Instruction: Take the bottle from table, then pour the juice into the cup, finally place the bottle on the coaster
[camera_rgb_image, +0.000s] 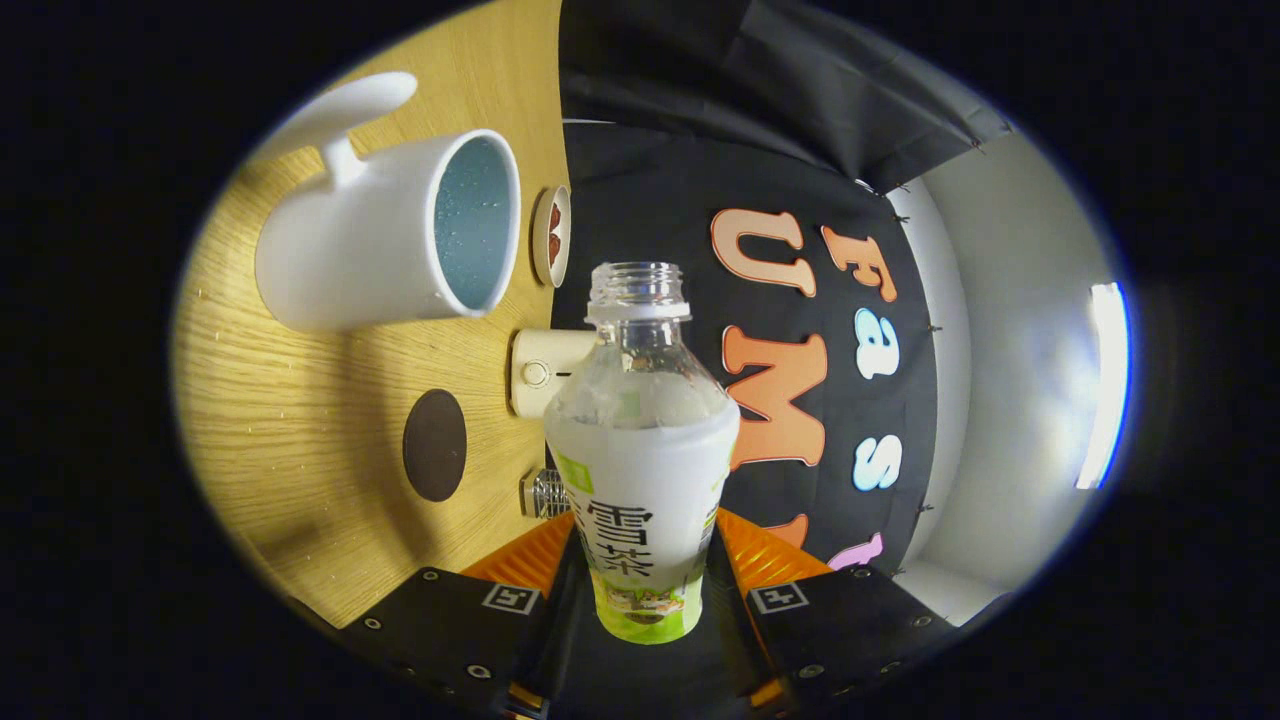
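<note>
Wooden table (300, 420), gripper (645, 575) clamping bottle (640, 470), cup (390, 235) beyond

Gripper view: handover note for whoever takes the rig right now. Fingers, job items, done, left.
Gripper: fingers closed on the lower body of the bottle, one on each side; bottle held, cap off.
The view is rolled sideways, so the bottle looks tipped toward the table.
Cup: white mug on the table, beyond the fingers, mouth open, handle on the far side from the bottle.
Coaster: dark round disc on the table, nearer than the cup, nothing on it.
Done: bottle taken.
Pour: cannot tell whether any juice has gone in.
Left: finish the pour, then stand the bottle on the coaster.
</note>
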